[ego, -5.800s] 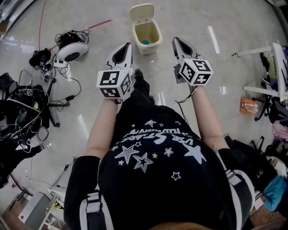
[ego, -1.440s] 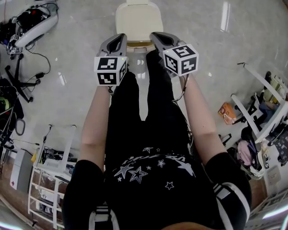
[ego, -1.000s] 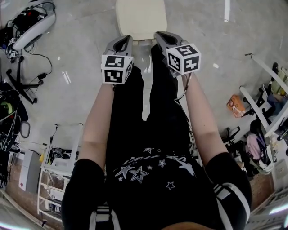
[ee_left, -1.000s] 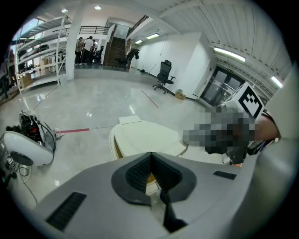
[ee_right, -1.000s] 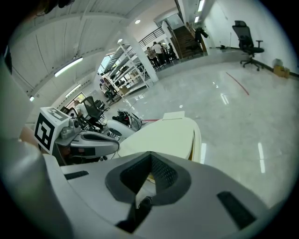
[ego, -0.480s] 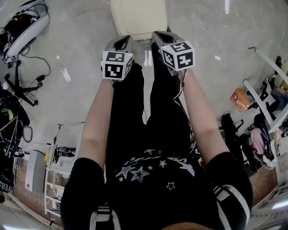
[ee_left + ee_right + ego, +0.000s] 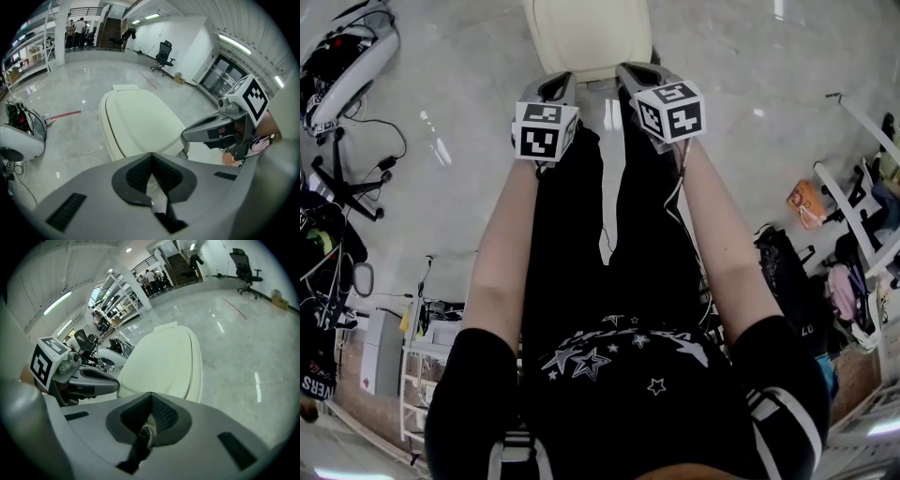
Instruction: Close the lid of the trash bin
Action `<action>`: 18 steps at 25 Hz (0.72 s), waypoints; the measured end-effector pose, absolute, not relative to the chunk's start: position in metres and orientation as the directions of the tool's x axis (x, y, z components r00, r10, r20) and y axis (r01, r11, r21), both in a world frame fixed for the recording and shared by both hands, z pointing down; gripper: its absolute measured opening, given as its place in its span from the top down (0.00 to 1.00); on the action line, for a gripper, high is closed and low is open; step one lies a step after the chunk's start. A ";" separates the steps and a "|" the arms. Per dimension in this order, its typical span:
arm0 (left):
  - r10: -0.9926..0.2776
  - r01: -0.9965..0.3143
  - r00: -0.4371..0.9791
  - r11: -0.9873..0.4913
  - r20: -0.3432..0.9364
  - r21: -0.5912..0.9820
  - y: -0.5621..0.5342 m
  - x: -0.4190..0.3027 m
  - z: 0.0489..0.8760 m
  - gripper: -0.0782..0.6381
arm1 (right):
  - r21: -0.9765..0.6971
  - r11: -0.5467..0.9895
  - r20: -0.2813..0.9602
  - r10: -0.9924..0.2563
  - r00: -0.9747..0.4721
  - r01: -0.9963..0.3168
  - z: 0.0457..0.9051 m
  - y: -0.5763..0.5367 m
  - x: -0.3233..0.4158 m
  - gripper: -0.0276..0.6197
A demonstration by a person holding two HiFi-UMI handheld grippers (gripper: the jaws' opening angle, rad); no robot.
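Head view shows only the top of the trash bin lid (image 7: 589,36), just ahead of both tool tips; the gripper views show it down flat, closed. Left tool (image 7: 151,154) and right tool (image 7: 151,393) have jaws fully together, gripping nothing.

Lid (image 7: 591,37) — smooth cream plastic, low sheen; floor (image 7: 441,216) — glossy, polished, reflective; trousers (image 7: 572,234) matt black cloth.

White letters "ERS" show on a black object (image 7: 316,373) at eight o'clock — "07" on a black bag (image 7: 789,286) at four o'clock; the shirt (image 7: 628,403) print is unreadable.
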State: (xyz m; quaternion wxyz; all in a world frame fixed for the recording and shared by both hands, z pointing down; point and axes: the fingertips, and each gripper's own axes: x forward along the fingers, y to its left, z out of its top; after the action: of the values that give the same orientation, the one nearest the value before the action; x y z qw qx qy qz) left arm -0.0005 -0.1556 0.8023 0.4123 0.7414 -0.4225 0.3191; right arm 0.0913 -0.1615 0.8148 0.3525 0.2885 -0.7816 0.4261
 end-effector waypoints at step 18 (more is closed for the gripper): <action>-0.331 -0.898 0.420 -0.288 0.845 0.333 -0.157 0.000 0.811 0.88 | -0.455 0.491 0.811 -0.116 -0.573 -0.743 0.821 -0.165 0.088 0.96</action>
State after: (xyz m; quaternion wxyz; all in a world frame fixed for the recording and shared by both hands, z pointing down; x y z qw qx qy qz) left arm 0.0000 -0.1566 0.8113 0.4225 0.7290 -0.4214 0.3355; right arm 0.0884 -0.1650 0.8209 0.3707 0.2755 -0.7798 0.4227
